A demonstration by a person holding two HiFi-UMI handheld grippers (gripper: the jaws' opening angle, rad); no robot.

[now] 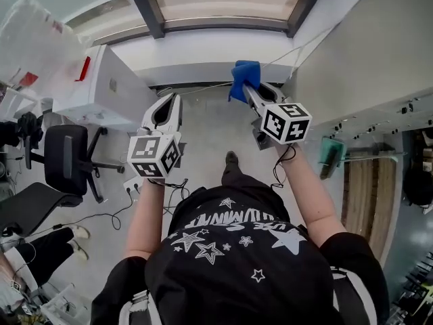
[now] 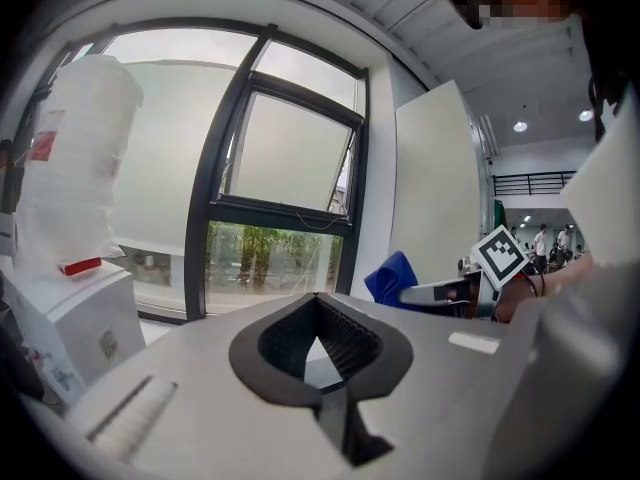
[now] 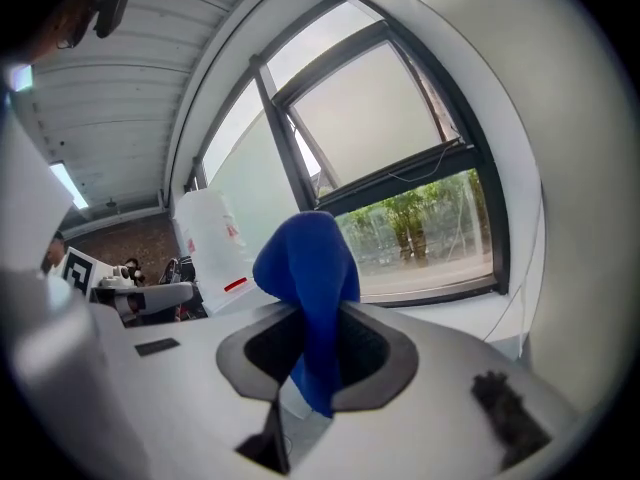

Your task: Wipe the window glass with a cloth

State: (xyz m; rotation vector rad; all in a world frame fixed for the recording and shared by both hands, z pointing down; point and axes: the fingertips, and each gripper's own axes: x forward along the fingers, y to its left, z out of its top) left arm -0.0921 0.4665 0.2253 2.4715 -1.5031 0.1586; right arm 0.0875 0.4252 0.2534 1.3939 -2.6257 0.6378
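Right hand-held gripper [image 3: 318,320] pinches a soft, bunched blue cloth [image 3: 305,258].

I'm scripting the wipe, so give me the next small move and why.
Probably carry the right gripper forward and up until the blue cloth meets the window glass. The cloth is clamped in its fingers but hangs short of the pane. The left gripper is shut and empty.
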